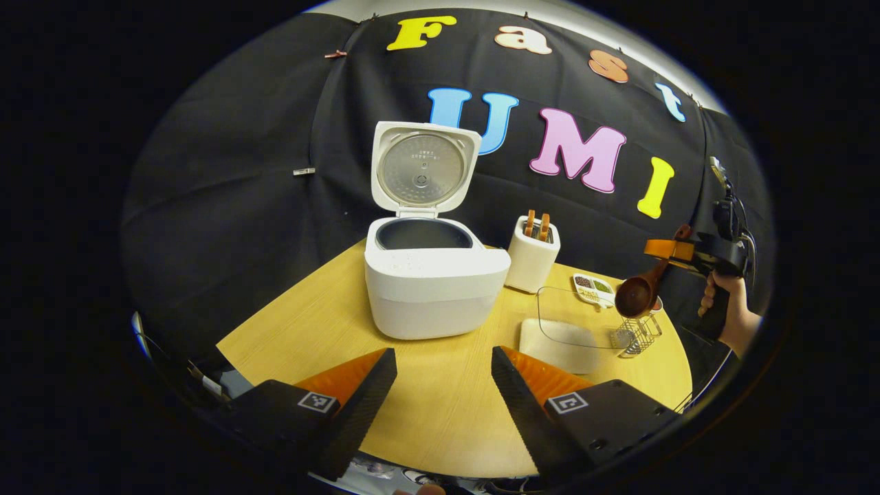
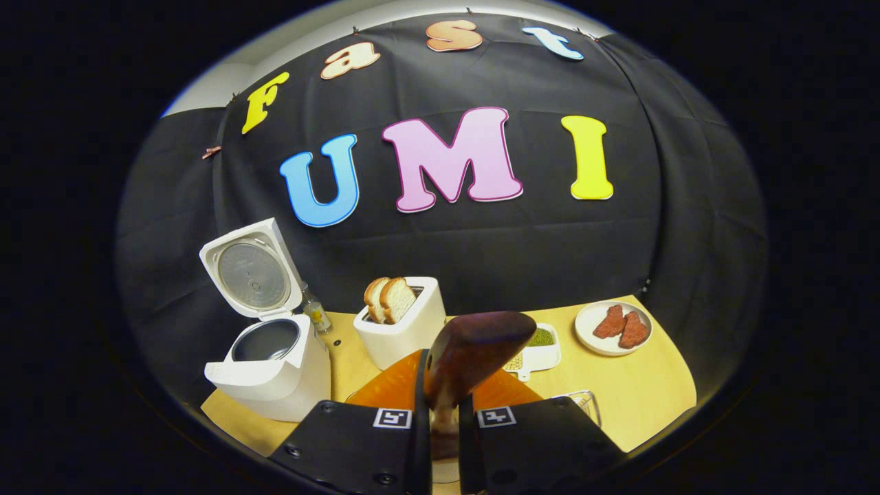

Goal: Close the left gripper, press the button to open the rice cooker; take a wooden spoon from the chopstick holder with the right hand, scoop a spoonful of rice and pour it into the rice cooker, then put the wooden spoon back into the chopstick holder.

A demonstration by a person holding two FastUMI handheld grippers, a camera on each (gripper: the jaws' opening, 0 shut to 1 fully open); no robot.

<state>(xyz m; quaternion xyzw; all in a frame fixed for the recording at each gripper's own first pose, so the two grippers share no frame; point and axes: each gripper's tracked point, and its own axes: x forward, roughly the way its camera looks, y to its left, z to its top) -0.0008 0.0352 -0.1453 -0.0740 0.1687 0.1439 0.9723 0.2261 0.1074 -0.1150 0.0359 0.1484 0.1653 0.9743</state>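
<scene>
Rice cooker (image 1: 430, 278): white, lid swung up and open, dark inner pot showing; it stands near the back edge of the wooden table (image 1: 440, 405), toward the left corner.
Left gripper (image 1: 443, 385): fingers spread wide apart, holding nothing, hovering over the table's front edge and facing the cooker.
Right gripper (image 2: 443, 405): fingers clamped on the handle of the wooden spoon (image 2: 474, 347), bowl raised in front of them.
Spoon seen from the left gripper view: lifted above the wire chopstick holder (image 1: 639, 333) near the right edge, held by a hand (image 1: 729, 309).
Rice: white, in a clear container (image 1: 567, 326) just beside the holder.
Toaster (image 2: 402, 320): white, two bread slices up, right of the cooker.
Plate (image 2: 612, 326): back right corner, reddish pieces on it.
</scene>
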